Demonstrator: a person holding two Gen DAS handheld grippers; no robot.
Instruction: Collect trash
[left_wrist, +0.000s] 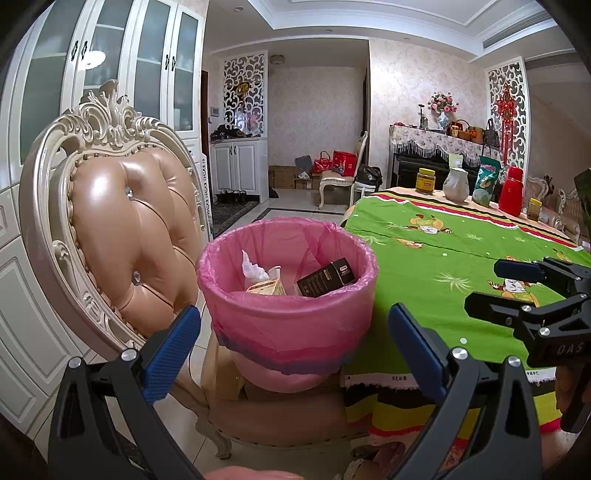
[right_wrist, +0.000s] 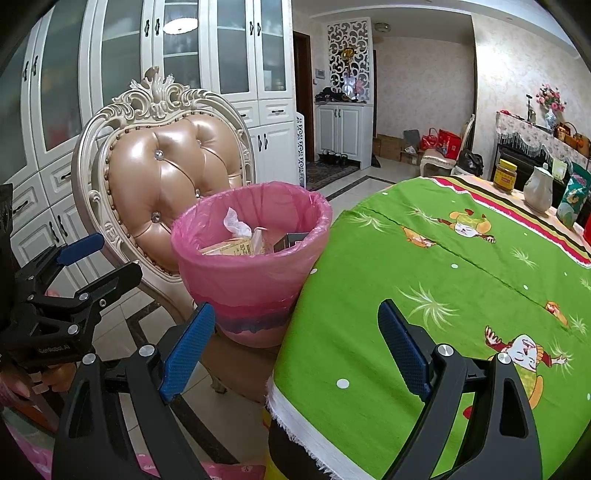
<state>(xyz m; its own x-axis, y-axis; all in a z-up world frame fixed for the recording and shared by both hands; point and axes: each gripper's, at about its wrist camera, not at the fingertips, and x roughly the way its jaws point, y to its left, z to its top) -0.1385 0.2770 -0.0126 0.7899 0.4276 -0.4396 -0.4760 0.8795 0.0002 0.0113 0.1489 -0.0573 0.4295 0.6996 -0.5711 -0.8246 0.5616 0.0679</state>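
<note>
Trash sits already in the bin (left_wrist: 288, 291): a black box (left_wrist: 325, 277), a crumpled tissue (left_wrist: 253, 269) and a yellowish packet (left_wrist: 266, 287) lie inside its pink liner, and the bin itself stands on the seat of the chair (left_wrist: 122, 229), just beside the table (left_wrist: 443, 266) edge. Both grippers hover in front of it with nothing between their blue pads: the left gripper (left_wrist: 291, 350) stands wide and released, facing the bin, and the right gripper (right_wrist: 295, 350) is likewise spread and empty, over the table corner. By my reading the hands are between pieces, either finished or looking for more. No loose litter shows on the green cloth near them; the jar (left_wrist: 424, 181), jug (left_wrist: 457, 184) and flask (left_wrist: 511, 190) at the far end look like keepers. Any next move calls for finding a scrap first, then closing on it.
</note>
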